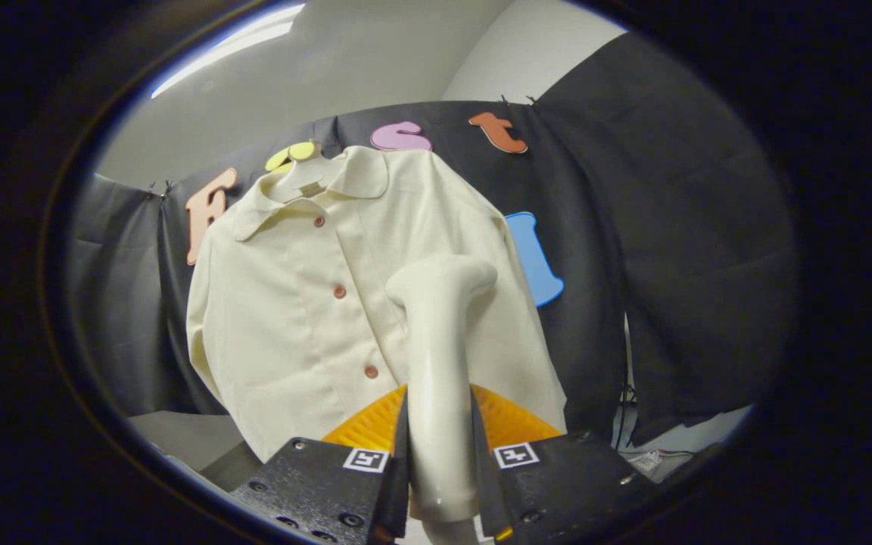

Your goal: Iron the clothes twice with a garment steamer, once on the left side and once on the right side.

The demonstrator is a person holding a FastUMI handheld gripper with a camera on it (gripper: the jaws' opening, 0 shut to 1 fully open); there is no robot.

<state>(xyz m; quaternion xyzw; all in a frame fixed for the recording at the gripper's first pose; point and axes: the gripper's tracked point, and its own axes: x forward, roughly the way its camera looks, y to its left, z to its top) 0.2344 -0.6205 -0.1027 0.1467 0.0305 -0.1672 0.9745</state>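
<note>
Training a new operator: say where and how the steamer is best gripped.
Grip the steamer on its straight handle shaft, below the bent head, with one finger on each side. The shaft is narrow and even there, while the head flares and must stay free to face the shirt. The gripper holds it just so now, both fingers pressed on the handle, head upright.

A pale surface [179, 439] runs under the hanging shirt [315, 303]; cables [652, 458] lie at four o'clock.
</note>
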